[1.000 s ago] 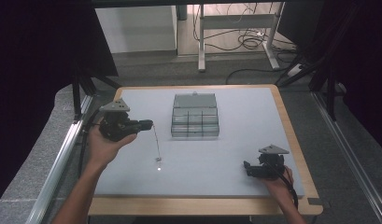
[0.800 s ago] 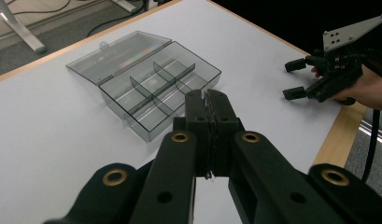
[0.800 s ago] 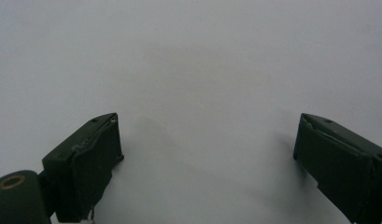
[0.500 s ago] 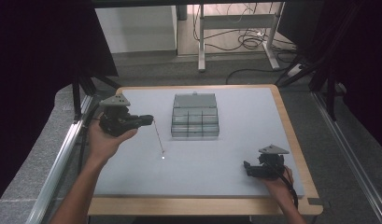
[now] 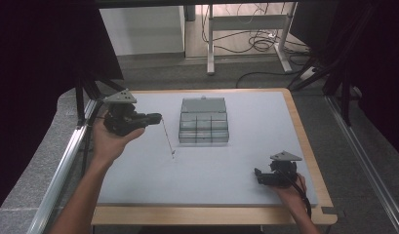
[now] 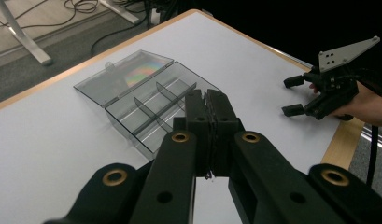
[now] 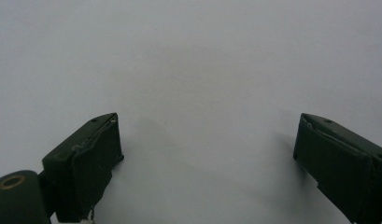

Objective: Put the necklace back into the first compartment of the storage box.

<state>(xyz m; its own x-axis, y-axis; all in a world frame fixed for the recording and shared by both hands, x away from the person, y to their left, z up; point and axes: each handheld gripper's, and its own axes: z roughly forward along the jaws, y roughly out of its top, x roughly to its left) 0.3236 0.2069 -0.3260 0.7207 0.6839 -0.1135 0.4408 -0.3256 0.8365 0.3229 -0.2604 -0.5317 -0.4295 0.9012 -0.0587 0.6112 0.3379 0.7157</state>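
Left gripper w/ jaws clamped on a thin chain dangling over the table, just left of the clear box; right gripper rests near front-right edge, jaws wide, nothing between

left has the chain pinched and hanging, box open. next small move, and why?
Probably carry the left gripper right, over the open box, before lowering. It is shut on the thin chain, which dangles left of the box with its lower end near the table. The compartments look empty. The right gripper rests open, far off.
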